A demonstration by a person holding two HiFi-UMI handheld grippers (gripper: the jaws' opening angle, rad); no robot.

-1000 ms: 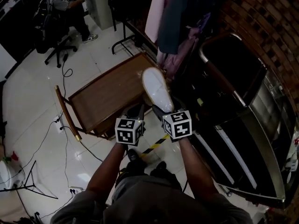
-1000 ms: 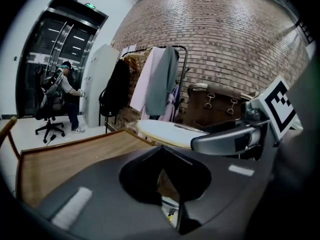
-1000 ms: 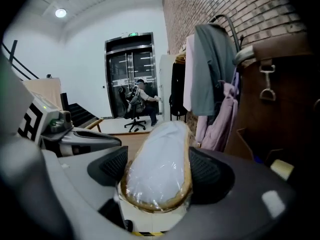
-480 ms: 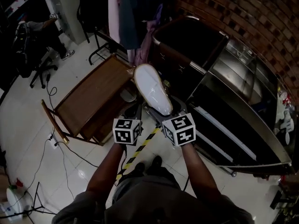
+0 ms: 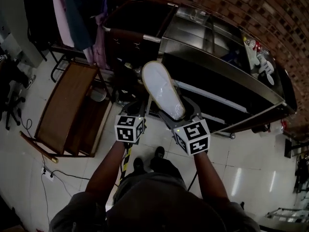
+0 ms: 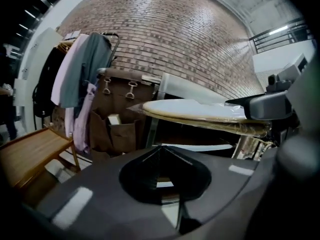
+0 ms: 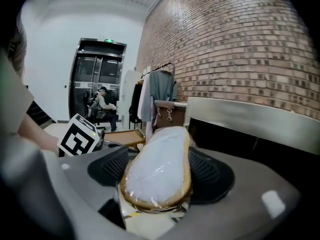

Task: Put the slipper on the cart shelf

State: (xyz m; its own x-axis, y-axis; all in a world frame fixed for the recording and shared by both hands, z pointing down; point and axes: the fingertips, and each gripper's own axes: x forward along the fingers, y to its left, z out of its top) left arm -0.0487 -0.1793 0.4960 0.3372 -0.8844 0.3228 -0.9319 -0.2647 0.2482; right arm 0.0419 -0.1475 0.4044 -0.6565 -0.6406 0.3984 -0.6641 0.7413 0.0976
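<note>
A brick wall (image 5: 231, 4) rises behind the steel cart (image 5: 222, 74). Our right gripper (image 5: 178, 114) clamps the slipper (image 5: 161, 91) by its heel, aloft before the cart; the left gripper (image 6: 161, 151) has its jaws together, empty. Light, stiff, slick-wrapped, we judge: pinch the sole's sides.

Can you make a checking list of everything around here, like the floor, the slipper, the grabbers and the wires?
Surface: metal cart, slipper not on its shelf yet.
Job's things: white slipper, plastic-wrapped, up in the air.
Clutter: small white things on the cart's top, unclear.
Grippers: right gripper fingers clamp the slipper; left gripper shut, empty.
Cables: wires on the floor.
Surroundings: wooden table, hanging clothes, brick wall.
</note>
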